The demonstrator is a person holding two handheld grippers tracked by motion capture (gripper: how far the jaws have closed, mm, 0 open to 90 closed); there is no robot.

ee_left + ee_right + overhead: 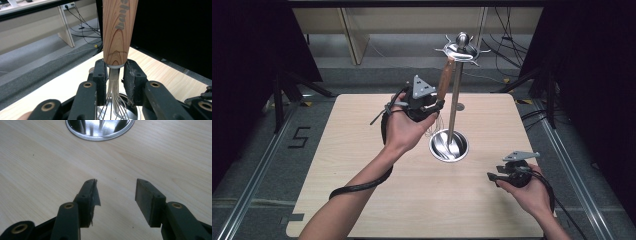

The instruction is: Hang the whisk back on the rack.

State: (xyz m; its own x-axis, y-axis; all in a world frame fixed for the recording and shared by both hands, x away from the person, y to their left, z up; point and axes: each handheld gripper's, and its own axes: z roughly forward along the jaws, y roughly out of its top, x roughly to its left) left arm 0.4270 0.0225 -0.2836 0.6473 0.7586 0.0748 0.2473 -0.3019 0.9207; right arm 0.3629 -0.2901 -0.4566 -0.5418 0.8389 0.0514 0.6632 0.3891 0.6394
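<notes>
A whisk (444, 82) with a wooden handle is held upright beside the stand (456, 100), its handle top reaching up to the hook ring at the stand's head and its wires hanging down toward the stand's round steel base (449, 145). It is pinched by the left gripper (114, 75) just below the handle, at the metal collar where the wires gather; the jaws are pressed in on that neck from both sides.

The whisk is judged to be light, with a stiff handle and springy thin wires that would give under pressure. The collar or the lower handle is the firmer place to be gripped; the smooth, rounded wood may slip if it is squeezed lightly. Whether the handle's top is already caught on a hook cannot be told.

The right gripper (116, 195) is held low over the table (362, 150), near the stand's base on the person's side, with jaws spread and nothing between them.

Room around the stand is open on the table. The stand's pole stands just beside the whisk, and the hooks at its head stick outward, so sideways moves there are likely to be tight. The table's far edge lies just behind the stand.
</notes>
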